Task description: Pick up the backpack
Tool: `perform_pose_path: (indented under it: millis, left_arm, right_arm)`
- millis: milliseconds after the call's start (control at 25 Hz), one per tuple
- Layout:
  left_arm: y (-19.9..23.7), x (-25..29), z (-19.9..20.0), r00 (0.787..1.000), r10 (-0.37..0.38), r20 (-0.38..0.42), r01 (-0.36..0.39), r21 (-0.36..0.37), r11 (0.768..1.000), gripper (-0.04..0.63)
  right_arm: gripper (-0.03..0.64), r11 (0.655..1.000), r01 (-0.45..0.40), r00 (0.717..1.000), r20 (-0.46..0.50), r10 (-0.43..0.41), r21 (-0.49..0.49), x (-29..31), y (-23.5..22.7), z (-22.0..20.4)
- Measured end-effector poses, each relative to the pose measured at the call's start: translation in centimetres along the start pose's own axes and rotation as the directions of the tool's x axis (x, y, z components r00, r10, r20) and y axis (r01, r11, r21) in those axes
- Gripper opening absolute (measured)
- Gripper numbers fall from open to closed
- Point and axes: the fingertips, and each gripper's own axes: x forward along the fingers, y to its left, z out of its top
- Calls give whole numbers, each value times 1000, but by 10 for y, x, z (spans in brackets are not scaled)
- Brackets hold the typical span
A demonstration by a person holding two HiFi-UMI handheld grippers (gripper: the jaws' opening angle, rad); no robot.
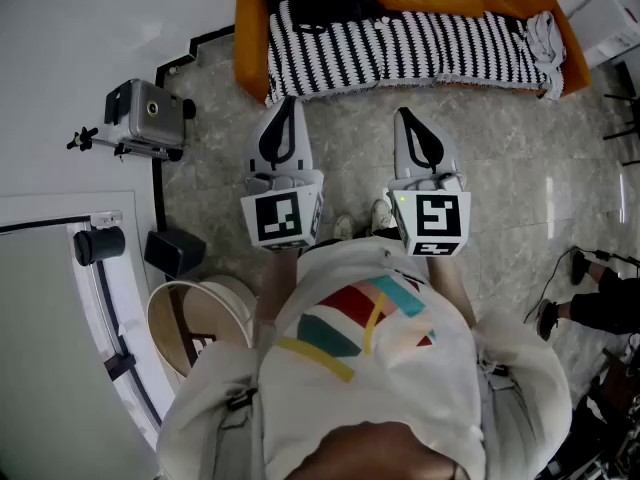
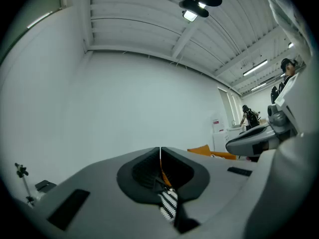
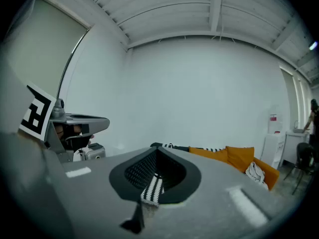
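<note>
Floor [image 1: 520, 168]: grey marbled tiles
Sofa [image 1: 250, 38]: orange, draped with a black-and-white striped blanket [image 1: 400, 53]
Walls [image 2: 124, 103]: plain white
Ceiling [image 2: 144, 29]: white beams, one lit lamp [image 2: 190, 15]

a: left gripper [image 2: 160, 153], jaws?
b: closed, pads meet in a thin line. b/w striped cloth [image 2: 169, 204] shows thru the hollow under the tips.
a: past the fingers [image 2: 94, 188]?
b: white wall [image 2: 124, 103]. orange sofa [image 2: 208, 152] just right of the tips, right gripper [image 2: 232, 145] further right. ceiling lamp [image 2: 191, 14] high above.
</note>
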Motion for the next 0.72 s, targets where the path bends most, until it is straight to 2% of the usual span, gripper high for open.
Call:
perform_pose_path:
  millis: [400,720]
  left_arm:
    - [-9,7,6,1000,10,-3,-10,3,1000,18]
    - [-20,19,4,999,48,5,-47,-30,998,18]
  right_arm:
    - [3,1000,-20,1000,-5,20,-11,-4,-11,-4]
    - [5,999,-51,998,36,50,7,-8,-37,-5]
